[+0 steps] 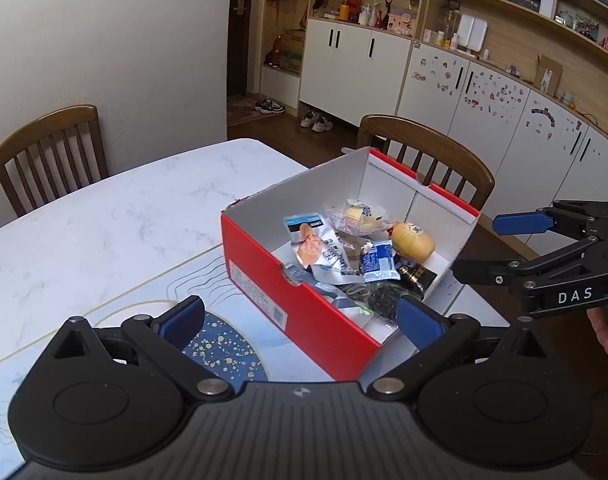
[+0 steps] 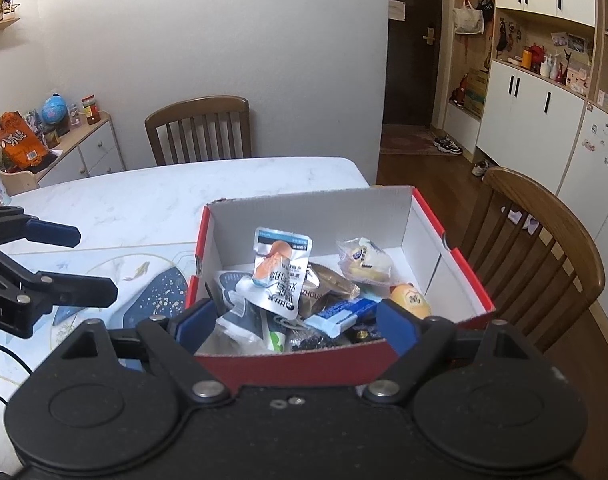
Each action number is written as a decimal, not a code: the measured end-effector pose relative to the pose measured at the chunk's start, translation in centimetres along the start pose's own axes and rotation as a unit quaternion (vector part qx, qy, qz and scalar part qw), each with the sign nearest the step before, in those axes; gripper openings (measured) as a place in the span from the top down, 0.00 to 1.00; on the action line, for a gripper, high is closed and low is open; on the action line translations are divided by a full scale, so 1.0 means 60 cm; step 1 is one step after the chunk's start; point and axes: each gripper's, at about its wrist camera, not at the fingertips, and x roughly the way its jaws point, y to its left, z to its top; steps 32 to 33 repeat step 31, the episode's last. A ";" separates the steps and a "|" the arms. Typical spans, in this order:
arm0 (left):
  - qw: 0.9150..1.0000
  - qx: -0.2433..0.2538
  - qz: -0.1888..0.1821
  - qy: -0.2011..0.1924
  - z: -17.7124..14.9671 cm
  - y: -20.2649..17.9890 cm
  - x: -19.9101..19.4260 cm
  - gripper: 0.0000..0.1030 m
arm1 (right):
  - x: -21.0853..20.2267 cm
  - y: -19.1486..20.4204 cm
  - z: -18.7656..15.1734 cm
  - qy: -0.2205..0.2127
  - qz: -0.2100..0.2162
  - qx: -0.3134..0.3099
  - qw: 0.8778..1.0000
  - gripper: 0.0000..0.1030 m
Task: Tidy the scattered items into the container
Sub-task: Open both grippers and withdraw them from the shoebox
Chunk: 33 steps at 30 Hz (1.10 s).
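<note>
Both hand-held grippers hang wide open and hold nothing. Left hand-held gripper [image 1: 300,318] hovers over the counter [image 1: 104,220] at the near corner of the red shoebox [image 1: 304,308], one blue pad above the patterned placemat [image 1: 224,344], the other over the box's end. Right hand-held gripper [image 2: 294,326] spreads its pads astride the box's near end wall, above the heap inside. Snack packets lie piled in the box: a silver pouch with an orange picture [image 2: 280,268], a clear-wrapped yellow pastry [image 2: 364,262], a yellow egg-shaped packet [image 2: 410,300], a blue-and-white wrapper [image 2: 340,314] and dark packets beneath. Two wooden chairs [image 1: 48,152] stand at the counter's edges.
</note>
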 end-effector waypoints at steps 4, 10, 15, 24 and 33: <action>1.000 0.000 0.002 0.003 -0.009 0.002 0.002 0.00 | 0.000 0.007 -0.005 0.002 -0.003 0.001 1.000 0.15; 1.000 -0.004 0.012 0.011 -0.020 0.004 0.004 0.00 | -0.007 0.014 -0.012 0.002 -0.008 0.002 1.000 0.15; 1.000 -0.005 0.012 0.013 -0.024 0.005 0.003 0.00 | -0.009 0.015 -0.018 0.004 -0.013 0.009 1.000 0.15; 1.000 0.000 0.019 0.007 -0.025 0.005 0.000 0.00 | -0.012 0.017 -0.023 0.004 -0.019 0.015 1.000 0.15; 1.000 0.000 0.013 0.009 -0.027 0.010 -0.003 0.00 | -0.012 0.021 -0.024 0.006 -0.021 0.016 1.000 0.15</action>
